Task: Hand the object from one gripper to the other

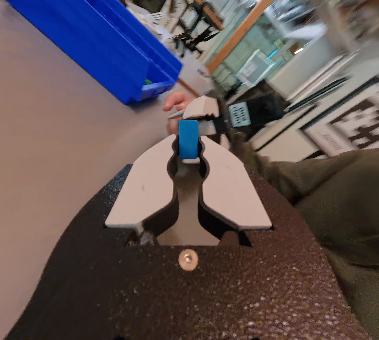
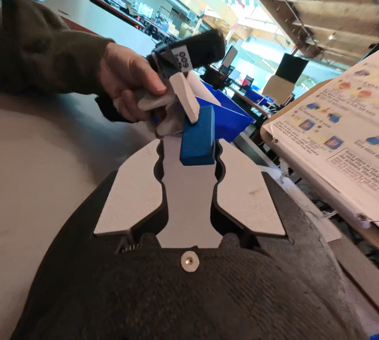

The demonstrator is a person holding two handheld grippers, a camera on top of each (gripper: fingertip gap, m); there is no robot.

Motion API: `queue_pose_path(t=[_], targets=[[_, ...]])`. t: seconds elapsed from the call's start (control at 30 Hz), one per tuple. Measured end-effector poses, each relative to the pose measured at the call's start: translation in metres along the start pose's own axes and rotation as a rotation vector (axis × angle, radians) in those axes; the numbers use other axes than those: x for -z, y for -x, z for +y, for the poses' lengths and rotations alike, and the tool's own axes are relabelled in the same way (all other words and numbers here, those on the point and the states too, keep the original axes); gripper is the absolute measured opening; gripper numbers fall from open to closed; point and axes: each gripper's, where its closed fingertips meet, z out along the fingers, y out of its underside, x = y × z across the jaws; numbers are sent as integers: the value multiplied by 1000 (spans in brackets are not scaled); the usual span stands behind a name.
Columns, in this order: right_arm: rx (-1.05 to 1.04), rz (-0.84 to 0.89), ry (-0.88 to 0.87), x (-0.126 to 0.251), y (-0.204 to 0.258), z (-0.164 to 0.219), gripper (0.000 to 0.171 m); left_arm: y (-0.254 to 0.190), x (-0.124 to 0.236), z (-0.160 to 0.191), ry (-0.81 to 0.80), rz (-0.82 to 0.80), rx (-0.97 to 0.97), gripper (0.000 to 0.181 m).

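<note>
Now the left gripper point(image 1: 188, 146) pinches a small blue rectangular block point(image 1: 188, 139); the right gripper point(image 2: 188, 150) gapes around it. Right should close squarely first.

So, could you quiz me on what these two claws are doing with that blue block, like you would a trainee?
1. True or false: the right claw is clamped shut on the blue block.
2. What stands on the table beyond the claws? A) a red bucket B) a blue bin C) a green crate
3. Fill in: the block is gripped between the fingertips of the ___ claw.

Key: 1. False: its fingers stand apart, with the block between them. 2. B. 3. left.
</note>
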Motion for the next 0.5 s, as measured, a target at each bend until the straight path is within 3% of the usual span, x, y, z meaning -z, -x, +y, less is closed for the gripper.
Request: queue_pose_path(t=[0.03,0.17,0.3,0.5], targets=[[-34,7,-13,1,-3,-2,49,5,3,-1,21,-74,-98,16],[-111,74,-64,7,-18,-9,40,6,12,-7,123,-284,-561,16],[-81,52,-17,3,-13,-2,26,-6,10,0,254,-346,-929,16],[48,-7,99,-3,2,15,20,-6,6,14,363,-337,-1040,16]])
